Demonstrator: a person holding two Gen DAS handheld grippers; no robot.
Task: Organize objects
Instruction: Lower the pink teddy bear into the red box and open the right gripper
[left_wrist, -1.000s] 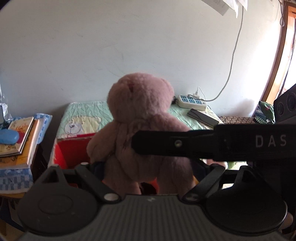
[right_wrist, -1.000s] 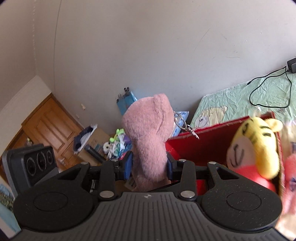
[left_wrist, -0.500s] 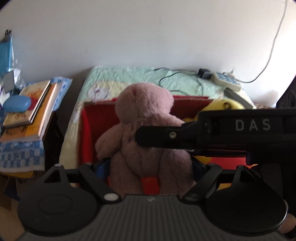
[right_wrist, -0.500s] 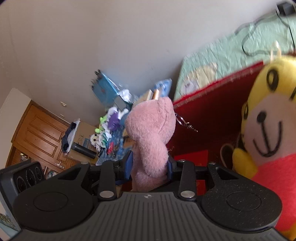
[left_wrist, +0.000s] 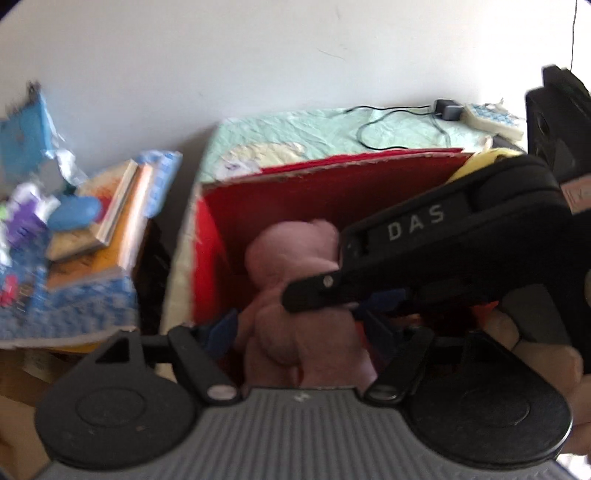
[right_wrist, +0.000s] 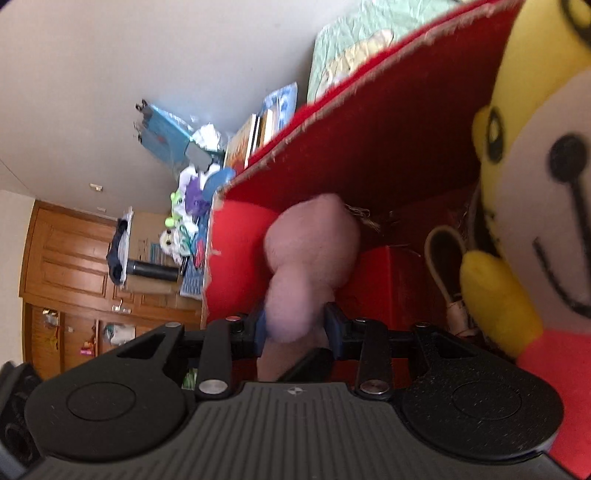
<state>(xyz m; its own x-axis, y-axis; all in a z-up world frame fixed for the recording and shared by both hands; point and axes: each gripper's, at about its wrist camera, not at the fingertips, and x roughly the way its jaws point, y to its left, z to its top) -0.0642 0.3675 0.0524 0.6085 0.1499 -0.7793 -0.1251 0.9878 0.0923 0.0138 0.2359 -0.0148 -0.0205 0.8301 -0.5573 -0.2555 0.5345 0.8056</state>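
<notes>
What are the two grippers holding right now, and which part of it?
Both hold the pink teddy bear inside the red box. The right gripper clamps a limb; the left gripper, jaws closing, squeezes its lower body from both sides.

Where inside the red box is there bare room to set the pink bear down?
Free: the red box floor between its left wall and the pink bear, and the strip along the back wall. Crowded: the right side, filled by the yellow tiger plush, and around the bear, which both closing grippers clamp.
</notes>
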